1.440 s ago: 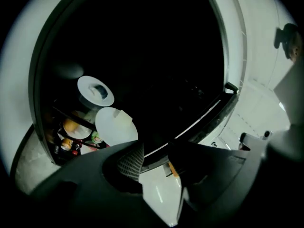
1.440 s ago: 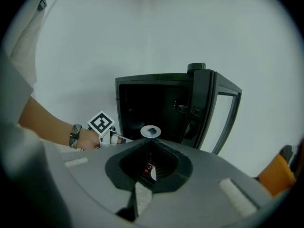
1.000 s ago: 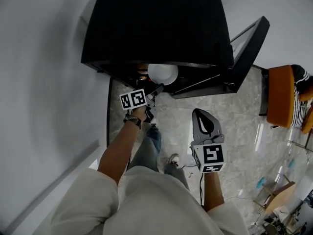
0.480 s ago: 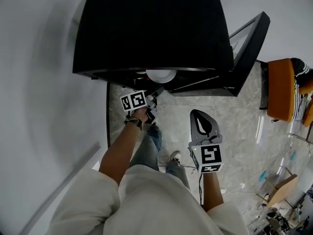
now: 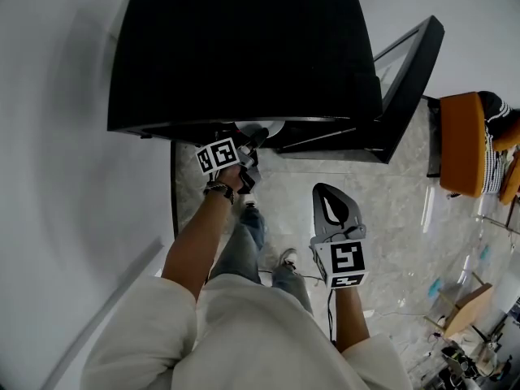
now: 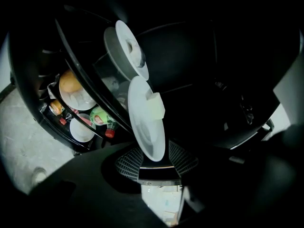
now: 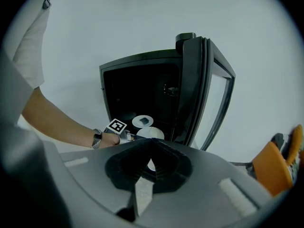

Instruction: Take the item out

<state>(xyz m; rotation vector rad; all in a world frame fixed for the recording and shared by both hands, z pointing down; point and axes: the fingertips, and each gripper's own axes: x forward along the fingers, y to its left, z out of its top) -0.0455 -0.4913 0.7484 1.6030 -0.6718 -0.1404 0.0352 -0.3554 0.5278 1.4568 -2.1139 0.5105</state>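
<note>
Your left gripper [image 6: 155,159] is clamped on the near rim of the white plate [image 6: 145,122], w/ a pale block [image 6: 155,106] resting on top, prob. loose. The plate's at the mouth of the black cabinet [image 5: 244,47], just inside its front edge. A 2nd plate [image 6: 124,49] sits deeper in the cabinet, apart from yours.

Keep the plate level as you draw it out, since the block will likely slide if you tip it. Pull straight back from the cabinet, clear of its open door [image 5: 406,80] on your right. A rim-only hold looks thin, so go slow, no twisting.

Right gripper [image 7: 150,148] hangs in front of the cabinet, jaws together, nothing in them. Use it to support the plate's far rim if it sags.
</note>
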